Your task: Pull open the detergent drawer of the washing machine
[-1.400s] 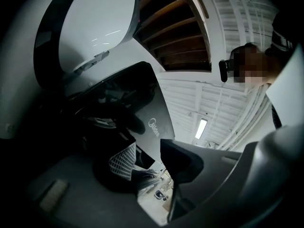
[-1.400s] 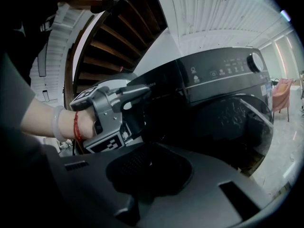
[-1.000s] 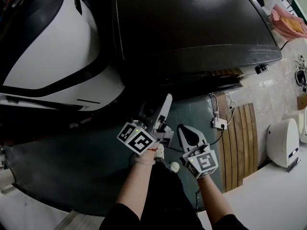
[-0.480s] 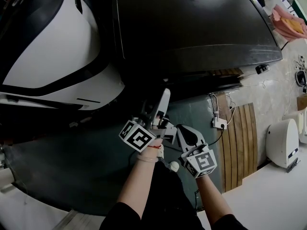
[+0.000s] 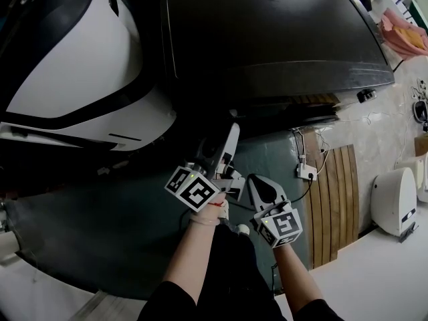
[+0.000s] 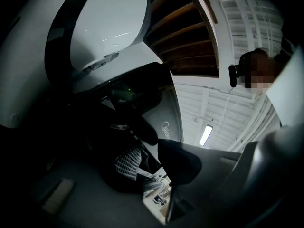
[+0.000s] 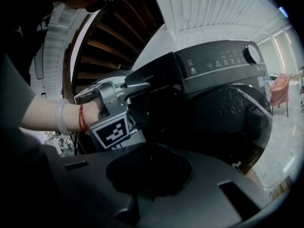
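The dark washing machine fills the top of the head view. Its control panel shows in the right gripper view, with the detergent drawer front to the panel's left. My left gripper reaches up under the machine's top edge to that drawer front. Its jaws have just been closing. In the dim left gripper view the left gripper has its pads meeting on the drawer's thin lip. My right gripper hangs just to the right and lower, shut on nothing, and the right gripper points at the machine's front.
A white rounded appliance stands close on the left of the washer. On the right are a wall socket with cables, wooden slats, a white device on the floor and a pink cloth.
The left gripper's jaws have drawn closer together at the drawer front. Both hands stay nearly where they were.
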Available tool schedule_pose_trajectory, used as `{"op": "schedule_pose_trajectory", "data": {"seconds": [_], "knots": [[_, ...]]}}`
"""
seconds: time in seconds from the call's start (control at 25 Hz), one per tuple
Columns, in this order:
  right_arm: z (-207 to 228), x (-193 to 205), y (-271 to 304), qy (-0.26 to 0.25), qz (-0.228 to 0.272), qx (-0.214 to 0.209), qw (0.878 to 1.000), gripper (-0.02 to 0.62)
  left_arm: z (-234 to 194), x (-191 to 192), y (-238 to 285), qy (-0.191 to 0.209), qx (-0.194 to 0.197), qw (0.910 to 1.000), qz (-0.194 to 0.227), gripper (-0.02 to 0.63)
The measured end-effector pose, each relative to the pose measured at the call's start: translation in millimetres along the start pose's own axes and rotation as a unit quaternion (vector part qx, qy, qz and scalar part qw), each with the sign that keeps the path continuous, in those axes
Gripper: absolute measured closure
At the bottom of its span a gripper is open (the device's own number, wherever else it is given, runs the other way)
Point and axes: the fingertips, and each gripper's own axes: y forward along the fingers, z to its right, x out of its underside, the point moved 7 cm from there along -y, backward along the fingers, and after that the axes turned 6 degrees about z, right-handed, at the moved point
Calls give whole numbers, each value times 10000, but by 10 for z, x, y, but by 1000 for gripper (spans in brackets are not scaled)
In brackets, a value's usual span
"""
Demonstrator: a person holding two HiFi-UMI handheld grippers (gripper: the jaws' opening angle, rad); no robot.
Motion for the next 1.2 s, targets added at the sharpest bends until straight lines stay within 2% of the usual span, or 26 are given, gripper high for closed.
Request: {"op": "schedule_pose_trajectory", "data": {"seconds": [0.16, 0.36, 1.2], "knots": [[8, 4, -69, 16, -13, 32, 10000, 583, 46, 18, -42, 314, -89, 9994, -129, 500], [-12, 12, -150, 2, 13, 77, 10000, 583, 83, 33, -103, 479, -46, 9985, -273, 508], [-85, 49, -341, -49, 65, -23, 10000, 583, 263, 188, -381, 624, 19, 9971, -427, 521]]}}
